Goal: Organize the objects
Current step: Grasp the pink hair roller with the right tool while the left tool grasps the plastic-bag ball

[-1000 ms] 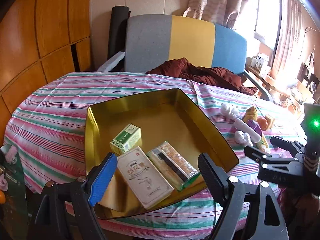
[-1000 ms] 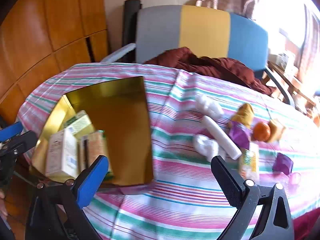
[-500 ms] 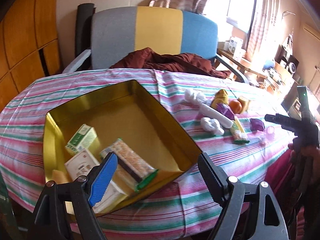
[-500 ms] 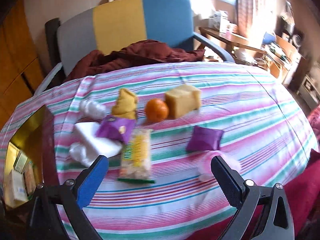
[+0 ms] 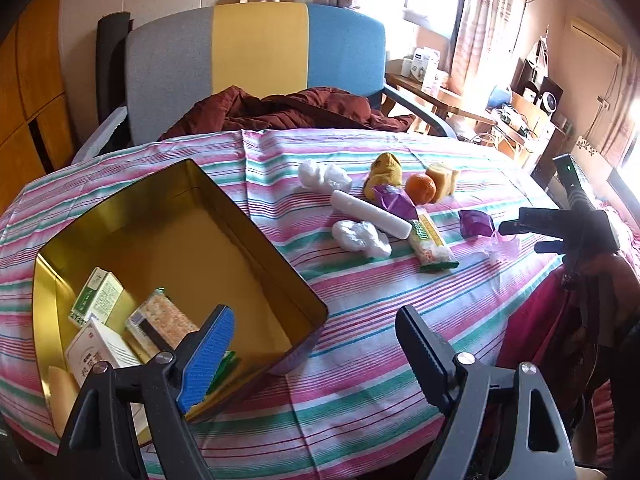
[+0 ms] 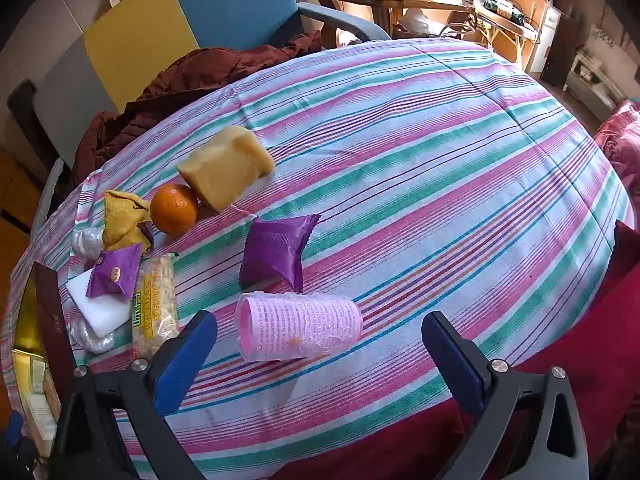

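On the striped desk cloth (image 6: 440, 152), pink mesh roller (image 6: 298, 332) lies just ahead of right gripper (image 6: 320, 364), jaws apart, empty; left gripper (image 5: 316, 348) jaws apart beside gold rectangular tin (image 5: 256, 236).

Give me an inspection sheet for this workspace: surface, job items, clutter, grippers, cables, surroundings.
Surface: round table under a striped cloth.
Job items: gold tin holding a green box, a white box and a cracker pack. Loose on the cloth: orange, yellow sponge, purple packet, pink roller, snack bar.
Clutter: crumpled plastic wraps.
Grippers: left gripper open, empty, beside the tin; right gripper open, with the roller lying just ahead of its fingers.
Cables: nothing seen on the table.
Surroundings: chair with a brown garment.
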The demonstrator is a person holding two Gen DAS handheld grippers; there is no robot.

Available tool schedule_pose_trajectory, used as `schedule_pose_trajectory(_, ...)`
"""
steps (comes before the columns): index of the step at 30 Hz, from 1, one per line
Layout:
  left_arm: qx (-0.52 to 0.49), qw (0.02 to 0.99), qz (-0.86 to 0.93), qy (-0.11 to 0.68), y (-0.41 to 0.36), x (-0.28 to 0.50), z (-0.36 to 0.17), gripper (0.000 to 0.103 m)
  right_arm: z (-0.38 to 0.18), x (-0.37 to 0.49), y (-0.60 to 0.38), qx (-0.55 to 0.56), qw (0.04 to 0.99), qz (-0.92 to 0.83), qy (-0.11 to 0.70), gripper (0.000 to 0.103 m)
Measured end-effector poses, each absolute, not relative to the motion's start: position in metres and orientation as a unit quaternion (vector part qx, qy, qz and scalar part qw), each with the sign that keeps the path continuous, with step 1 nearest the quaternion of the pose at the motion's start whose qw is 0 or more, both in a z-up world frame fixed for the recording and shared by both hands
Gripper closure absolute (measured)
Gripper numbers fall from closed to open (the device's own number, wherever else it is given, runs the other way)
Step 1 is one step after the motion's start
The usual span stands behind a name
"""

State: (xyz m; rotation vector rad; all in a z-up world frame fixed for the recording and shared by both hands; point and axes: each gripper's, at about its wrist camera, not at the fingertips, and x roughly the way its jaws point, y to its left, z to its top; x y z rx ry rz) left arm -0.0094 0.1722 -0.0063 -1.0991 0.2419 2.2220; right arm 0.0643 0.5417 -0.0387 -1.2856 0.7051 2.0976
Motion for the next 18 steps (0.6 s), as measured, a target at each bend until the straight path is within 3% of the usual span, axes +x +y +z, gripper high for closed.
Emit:
schedule_pose_trajectory(8,-0.424,0.334,0.836,0.096,0.184,-0.008,-0.012,0.019,-0.048,0.057,0.545,-0.499,0.273,0.774,0.278,0.001)
schedule_pose_trajectory(10,-0.427,0.336,0.834,0.095,0.187,-0.008,-0.013,0.019,-0.051,0.054,0.545,-0.505,0.268,0.772,0.279,0.008)
schedule_pose_trajectory(12,-0.43,0.337,0.832,0.095,0.188,-0.01,-0.014,0.019,-0.054,0.051,0.543,-0.513,0.258,0.771,0.276,0.033)
schedule_pose_trajectory(18,-0.444,0.333,0.827,0.094,0.194,-0.016,-0.02,0.019,-0.043,0.048,0.528,-0.499,0.226,0.798,0.251,0.033)
